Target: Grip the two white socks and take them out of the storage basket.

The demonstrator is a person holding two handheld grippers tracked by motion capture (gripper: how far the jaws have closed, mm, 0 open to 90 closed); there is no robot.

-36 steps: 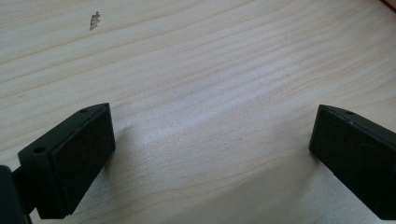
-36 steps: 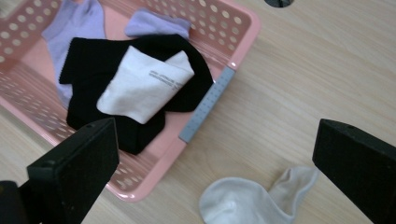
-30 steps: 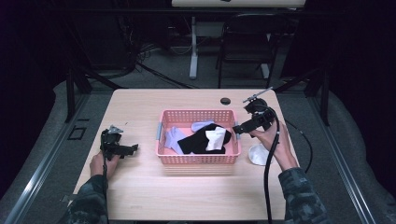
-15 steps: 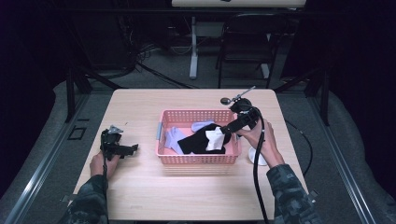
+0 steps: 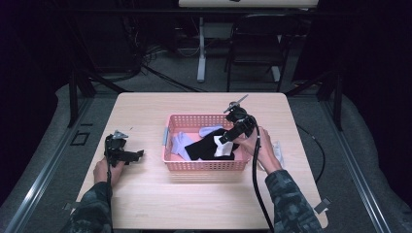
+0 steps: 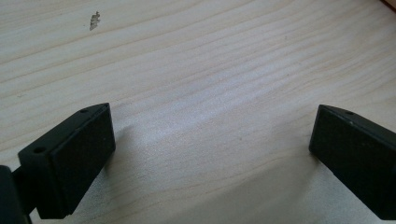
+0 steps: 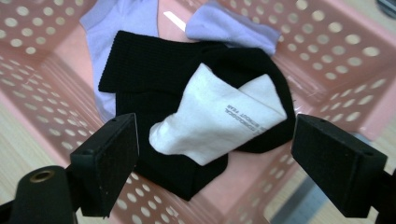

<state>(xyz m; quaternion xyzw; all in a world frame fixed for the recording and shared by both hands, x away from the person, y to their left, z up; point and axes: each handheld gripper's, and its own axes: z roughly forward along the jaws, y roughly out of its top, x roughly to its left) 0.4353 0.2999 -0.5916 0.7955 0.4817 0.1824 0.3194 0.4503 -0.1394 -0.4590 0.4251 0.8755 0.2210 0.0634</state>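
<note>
White sock [image 7: 217,114] lies on black socks [image 7: 154,84] in the pink basket [image 5: 194,165], tabletop centre. Right tongs [image 7: 212,168], just closing yet apart, straddle it ungripped; lifting remains. Left tongs [image 6: 212,154] gape empty at nine o'clock.

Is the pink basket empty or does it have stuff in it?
Not empty. The pink basket holds a black sock, a white sock lying on it, and lilac socks underneath.
</note>
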